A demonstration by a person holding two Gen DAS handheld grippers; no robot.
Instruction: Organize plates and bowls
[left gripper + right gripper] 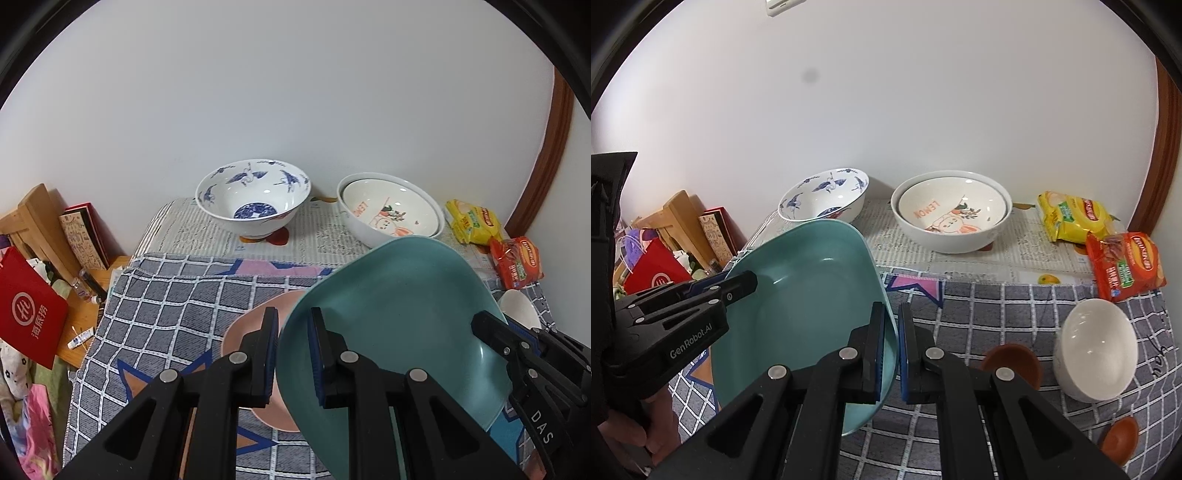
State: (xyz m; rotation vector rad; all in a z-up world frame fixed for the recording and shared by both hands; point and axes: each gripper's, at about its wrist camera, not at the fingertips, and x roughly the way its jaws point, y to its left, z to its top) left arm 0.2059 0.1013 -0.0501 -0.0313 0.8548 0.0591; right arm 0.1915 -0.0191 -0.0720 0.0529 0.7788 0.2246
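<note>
Gripping opposite rims, both grippers hold the teal plate [399, 317] tilted above the checked cloth [166, 306] near the tabletop's front edge. The left gripper [293, 354] has its fingers clamped on the plate's left rim; the right gripper [892, 354] has its fingers clamped on the right rim. A pink plate [251, 332] lies on the cloth partly under the teal one. Toward the tabletop's back edge stand a blue-patterned bowl [253, 199] and a lemon-print bowl [951, 210] nested inside a white one. A plain white bowl [1095, 349] sits near the right edge, snack packets [1100, 240] behind it.
</note>
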